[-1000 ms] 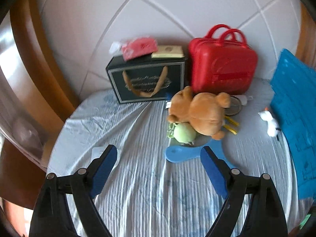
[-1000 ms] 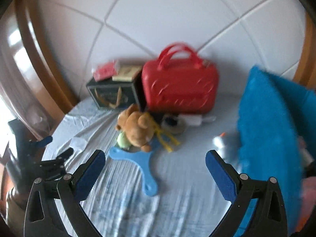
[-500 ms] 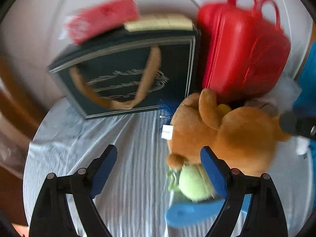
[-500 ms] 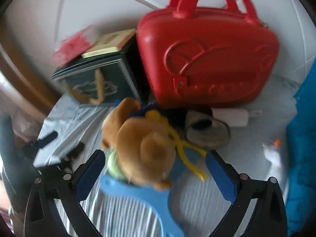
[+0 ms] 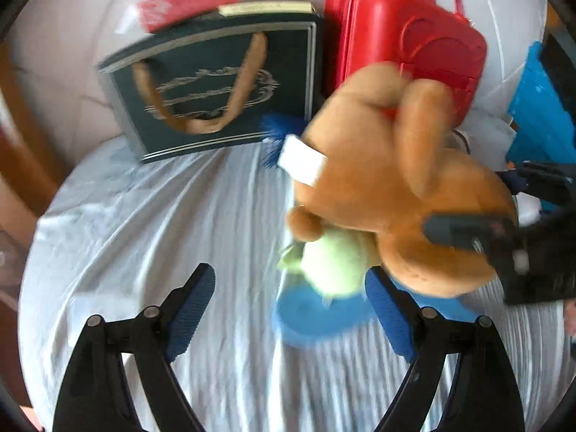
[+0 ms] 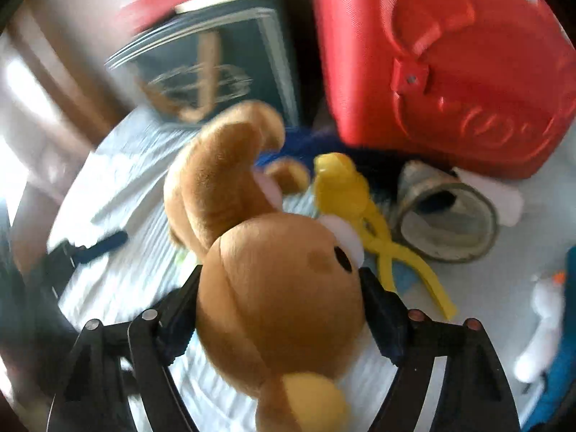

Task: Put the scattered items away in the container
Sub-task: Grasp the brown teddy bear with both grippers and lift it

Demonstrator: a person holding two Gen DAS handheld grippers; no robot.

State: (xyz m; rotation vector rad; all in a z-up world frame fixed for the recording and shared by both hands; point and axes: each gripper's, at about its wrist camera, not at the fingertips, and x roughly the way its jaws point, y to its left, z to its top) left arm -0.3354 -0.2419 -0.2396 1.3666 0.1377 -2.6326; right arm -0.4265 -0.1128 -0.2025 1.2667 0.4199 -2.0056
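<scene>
A white sheet [image 5: 144,252] covers the bed. At its back stand a red case [image 6: 450,72], lid closed, and beside it a dark green gift bag [image 5: 216,82] with 2 small items on top. The brown teddy bear [image 6: 280,306] lies in front of the case, its head squeezed between the right gripper [image 6: 279,313] fingers. The left gripper [image 5: 288,313] hangs spread wide, holding nothing, above a blue paddle [image 5: 316,316] and a pale green toy [image 5: 331,266]. Yellow tongs [image 6: 360,208] and a tape roll [image 6: 450,216] lie just beside the bear.
</scene>
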